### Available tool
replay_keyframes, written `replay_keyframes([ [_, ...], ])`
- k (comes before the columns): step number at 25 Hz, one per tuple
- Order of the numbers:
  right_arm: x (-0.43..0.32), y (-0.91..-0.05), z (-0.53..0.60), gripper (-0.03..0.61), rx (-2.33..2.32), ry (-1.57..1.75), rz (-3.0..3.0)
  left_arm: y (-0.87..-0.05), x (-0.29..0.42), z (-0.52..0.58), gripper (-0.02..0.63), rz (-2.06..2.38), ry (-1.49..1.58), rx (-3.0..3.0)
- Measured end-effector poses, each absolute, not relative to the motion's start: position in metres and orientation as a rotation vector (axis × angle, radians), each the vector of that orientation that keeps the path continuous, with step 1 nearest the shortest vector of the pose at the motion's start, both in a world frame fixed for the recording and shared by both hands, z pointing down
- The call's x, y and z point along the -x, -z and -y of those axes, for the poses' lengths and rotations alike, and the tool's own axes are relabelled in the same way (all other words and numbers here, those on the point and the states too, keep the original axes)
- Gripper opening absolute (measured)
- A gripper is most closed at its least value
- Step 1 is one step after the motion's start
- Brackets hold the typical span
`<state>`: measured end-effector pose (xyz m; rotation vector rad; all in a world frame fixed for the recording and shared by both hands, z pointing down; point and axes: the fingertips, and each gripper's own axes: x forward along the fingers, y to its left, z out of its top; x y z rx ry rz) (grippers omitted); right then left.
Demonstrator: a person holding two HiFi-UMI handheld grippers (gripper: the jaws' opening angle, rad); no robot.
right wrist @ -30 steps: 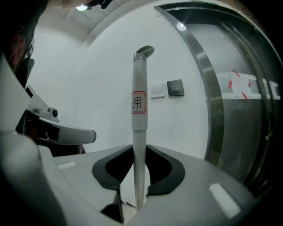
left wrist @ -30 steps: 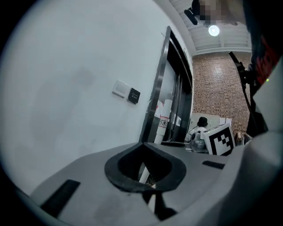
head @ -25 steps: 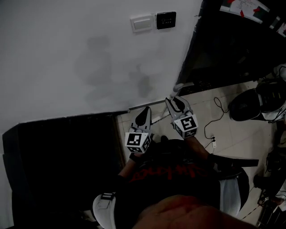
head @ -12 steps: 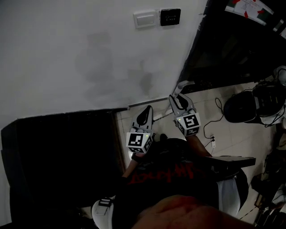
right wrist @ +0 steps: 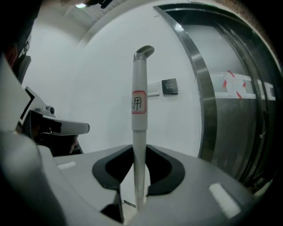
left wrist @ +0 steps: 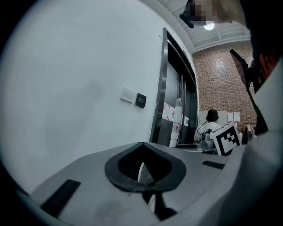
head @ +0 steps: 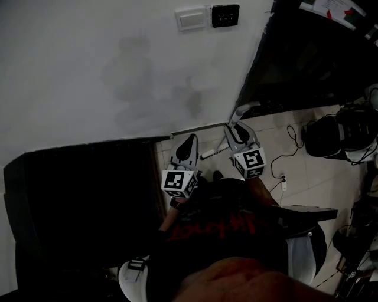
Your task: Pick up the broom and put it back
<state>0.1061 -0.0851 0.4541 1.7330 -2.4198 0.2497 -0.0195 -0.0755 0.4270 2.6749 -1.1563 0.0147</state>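
The broom shows only as its white handle (right wrist: 139,110), upright, with a grey cap on top and a red-edged label. My right gripper (right wrist: 139,165) is shut on the handle, close to the white wall. In the head view the handle (head: 214,151) runs from the grey cap (head: 243,109) down through the right gripper (head: 238,132) toward the lower left; the broom head is hidden. My left gripper (head: 188,148) hangs just left of it, jaws together with nothing between them, and points at the wall (left wrist: 66,88). It is apart from the handle.
A white switch plate (head: 191,19) and a black panel (head: 225,16) are on the wall. A dark metal-framed doorway (head: 295,65) is at the right, a black cabinet (head: 82,200) at the left. A cable (head: 282,159) and dark bags (head: 336,135) lie on the tiled floor.
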Motion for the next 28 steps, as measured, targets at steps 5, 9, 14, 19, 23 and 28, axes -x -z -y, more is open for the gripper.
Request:
replay_keyframes([
  [5, -0.102, -0.459, 0.084, 0.087, -1.724, -0.253, 2.427, -0.423, 0.011, 0.071, 0.005, 1.089, 0.038, -2.711],
  [9, -0.100, -0.458, 0.084, 0.087, -1.715, -0.262, 2.425, -0.423, 0.007, 0.068, 0.005, 1.081, 0.027, -2.720],
  [14, -0.099, -0.458, 0.081, 0.087, -1.705, -0.247, 2.434, -0.426, 0.009, 0.064, 0.005, 1.090, 0.012, -2.699],
  [19, -0.098, -0.459, 0.082, 0.087, -1.696, -0.253, 2.431, -0.429, 0.014, 0.065, 0.005, 1.108, 0.027, -2.693],
  [23, -0.098, -0.462, 0.085, 0.087, -1.699, -0.254, 2.429, -0.433, 0.015, 0.068, 0.005, 1.106, 0.027, -2.687],
  [28, -0.080, -0.463, 0.092, 0.087, -1.652, -0.285, 2.462, -0.434, 0.036, 0.070, 0.005, 1.183, -0.007, -2.655],
])
